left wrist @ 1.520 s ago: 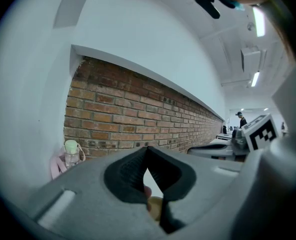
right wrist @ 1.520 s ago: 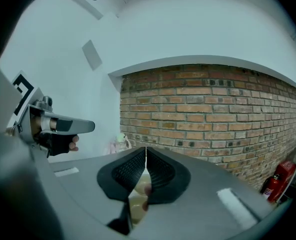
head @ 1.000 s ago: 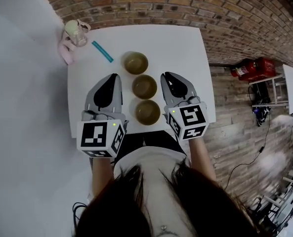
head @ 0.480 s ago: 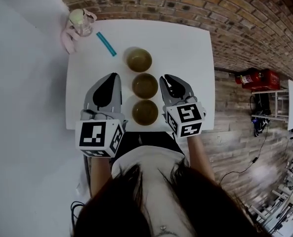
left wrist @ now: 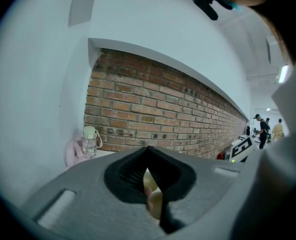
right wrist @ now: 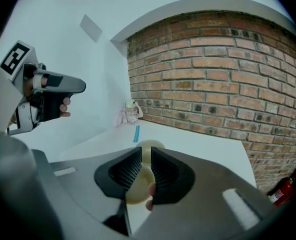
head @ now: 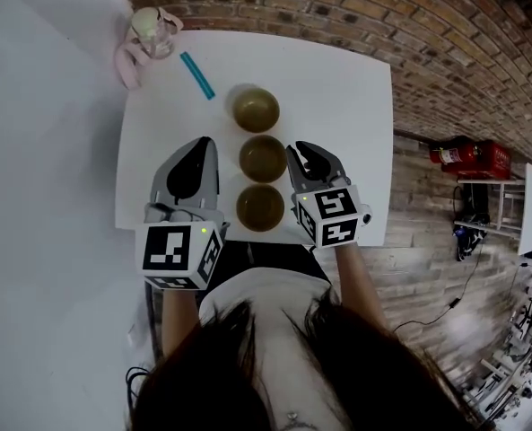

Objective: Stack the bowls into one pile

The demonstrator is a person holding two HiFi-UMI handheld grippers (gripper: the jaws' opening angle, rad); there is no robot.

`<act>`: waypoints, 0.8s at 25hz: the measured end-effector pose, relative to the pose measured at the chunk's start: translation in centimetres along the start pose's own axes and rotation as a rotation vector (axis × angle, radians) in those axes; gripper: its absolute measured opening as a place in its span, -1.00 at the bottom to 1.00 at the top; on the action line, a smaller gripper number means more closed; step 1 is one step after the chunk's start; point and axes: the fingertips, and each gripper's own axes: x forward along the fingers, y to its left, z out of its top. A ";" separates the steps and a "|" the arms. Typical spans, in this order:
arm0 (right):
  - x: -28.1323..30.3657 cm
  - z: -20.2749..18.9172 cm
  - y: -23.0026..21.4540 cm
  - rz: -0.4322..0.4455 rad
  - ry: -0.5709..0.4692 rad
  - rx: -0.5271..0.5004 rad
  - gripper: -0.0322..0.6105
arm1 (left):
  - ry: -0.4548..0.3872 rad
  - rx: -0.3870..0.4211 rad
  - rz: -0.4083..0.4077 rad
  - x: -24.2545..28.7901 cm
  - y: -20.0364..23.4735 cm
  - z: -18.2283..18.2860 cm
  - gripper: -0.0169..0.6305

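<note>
Three olive-brown bowls stand in a row on the white table: a far bowl, a middle bowl and a near bowl. My left gripper hovers left of the middle and near bowls, its jaws met at the tips with nothing between them. My right gripper hangs just right of the same bowls. Its jaws have just been opening and stand a little apart, with nothing between them. Through that gap a bowl shows below, and the far bowl shows beyond the tips.
A teal stick lies at the table's far left. A clear bottle with a pink cloth sits at the far left corner. A brick wall runs behind and to the right. A red extinguisher is on the floor.
My right gripper has sunk toward the table beside the bowls, and its jaws have parted a little. The left gripper has hardly moved. The bowls stay put.
</note>
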 end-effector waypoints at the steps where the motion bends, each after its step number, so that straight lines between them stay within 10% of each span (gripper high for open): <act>1: 0.2 -0.3 -0.1 0.005 0.008 0.000 -0.70 | 0.003 -0.001 0.004 0.0 0.1 -0.1 -0.94; 20: 4.8 -5.8 -1.0 0.076 0.190 0.039 -0.59 | 0.051 -0.031 0.074 1.0 1.9 -1.3 -0.94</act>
